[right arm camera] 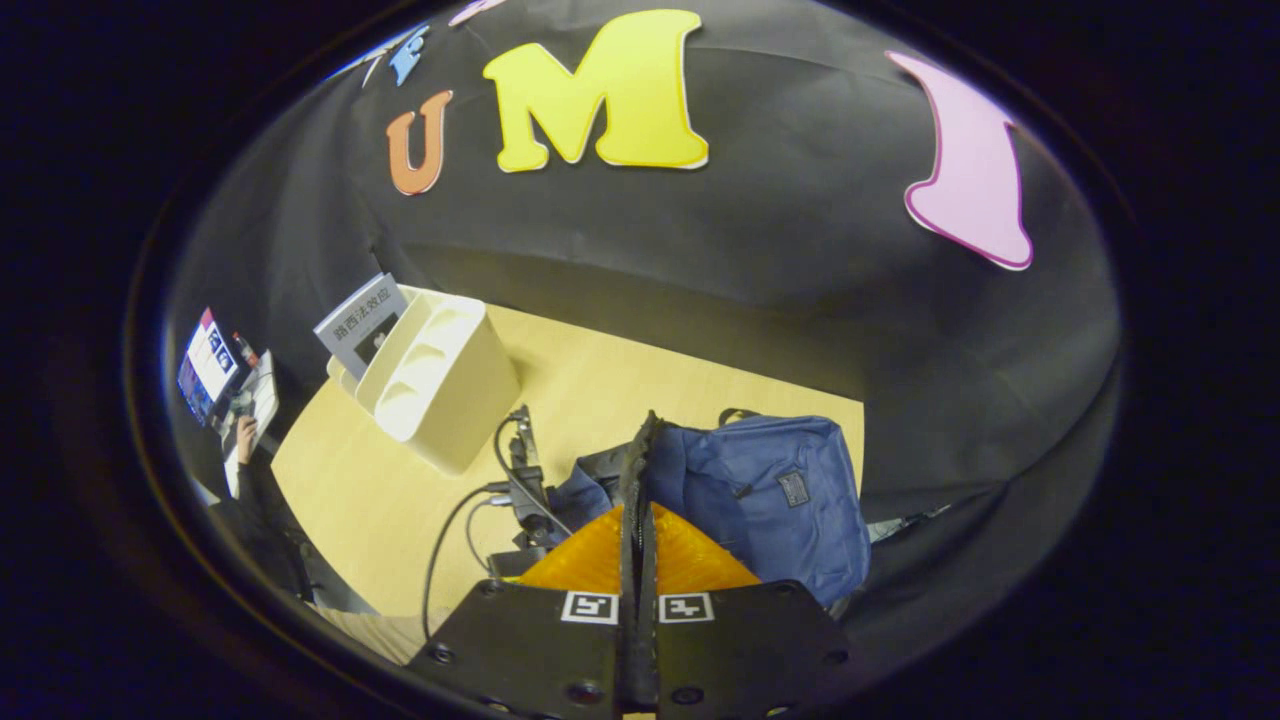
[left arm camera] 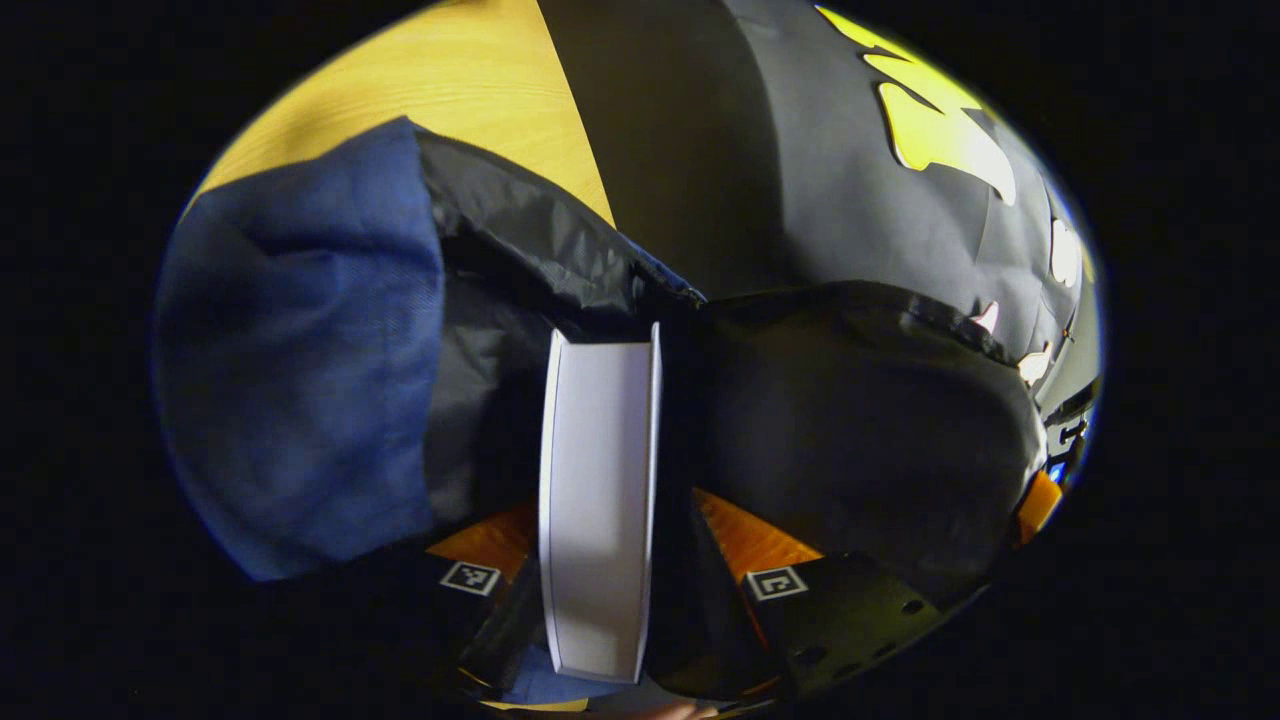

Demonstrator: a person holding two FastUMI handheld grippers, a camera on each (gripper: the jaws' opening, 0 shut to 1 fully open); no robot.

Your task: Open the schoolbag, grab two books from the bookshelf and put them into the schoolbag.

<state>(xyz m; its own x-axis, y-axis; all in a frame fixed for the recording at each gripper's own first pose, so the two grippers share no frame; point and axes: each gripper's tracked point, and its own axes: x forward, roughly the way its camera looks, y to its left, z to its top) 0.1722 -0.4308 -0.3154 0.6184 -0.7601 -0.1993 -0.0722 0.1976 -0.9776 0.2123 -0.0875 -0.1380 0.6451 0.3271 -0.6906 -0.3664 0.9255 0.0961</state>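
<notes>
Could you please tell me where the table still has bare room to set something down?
Bare wood lies between the cream bookshelf and the blue schoolbag, running back to the booth wall, and in front of the shelf. It is crowded at the bag's mouth, where the left tool holds a book.

Cloth, paper, wood grain, plastic.
Schoolbag (left arm camera: pixel 300 350): woven blue cloth, matt, slightly coarse; inner lining (left arm camera: pixel 540 250) thin black fabric, crinkled, faint sheen. Book (left arm camera: pixel 598 500): white paper page edges, smooth, matt. Table (right arm camera: pixel 640 380): pale wood-look top, smooth, with fine grain, low sheen. Bookshelf (right arm camera: pixel 440 385): cream plastic, smooth, softly matt. Second book (right arm camera: pixel 362 322) in it: glossy printed cover. Cable (right arm camera: pixel 445 540): black, smooth rubbery coating.
</notes>
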